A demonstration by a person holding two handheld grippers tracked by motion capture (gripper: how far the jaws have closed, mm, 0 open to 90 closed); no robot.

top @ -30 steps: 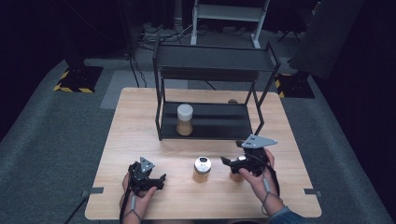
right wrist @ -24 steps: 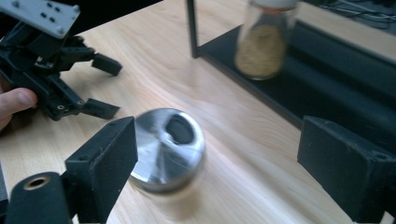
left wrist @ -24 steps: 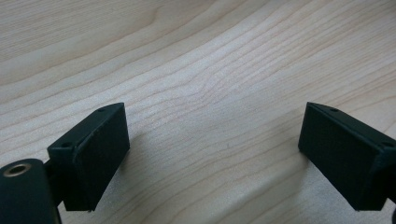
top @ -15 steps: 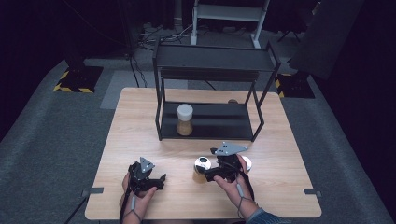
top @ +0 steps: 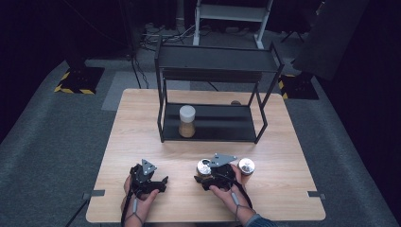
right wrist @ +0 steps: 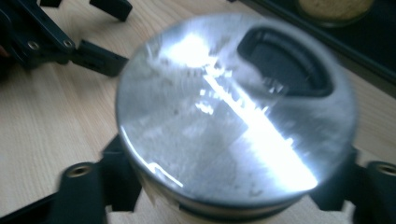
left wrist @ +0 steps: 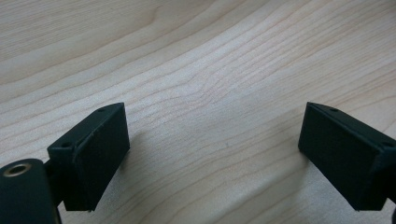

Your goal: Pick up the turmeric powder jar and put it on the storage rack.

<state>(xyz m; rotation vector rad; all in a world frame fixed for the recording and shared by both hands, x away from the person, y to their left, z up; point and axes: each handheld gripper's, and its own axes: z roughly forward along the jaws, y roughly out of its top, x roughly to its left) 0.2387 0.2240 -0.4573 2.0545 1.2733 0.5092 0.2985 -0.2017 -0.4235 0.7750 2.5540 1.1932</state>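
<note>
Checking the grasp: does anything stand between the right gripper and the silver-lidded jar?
Nothing visible does. The right gripper has just closed its jaws on either side of the silver-lidded jar, with no other thing between.

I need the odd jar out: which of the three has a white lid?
The jar on the rack's lower shelf; both jars on the table near the hands have shiny metal lids.

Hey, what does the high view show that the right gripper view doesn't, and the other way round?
High view alone: the whole table, the shelf's top tier, a second silver-lidded jar by the right hand. Right gripper view alone: the dark oval in the held jar's lid. Both: the right gripper, fingers just closed on that jar, the left gripper, the shelf jar.
</note>
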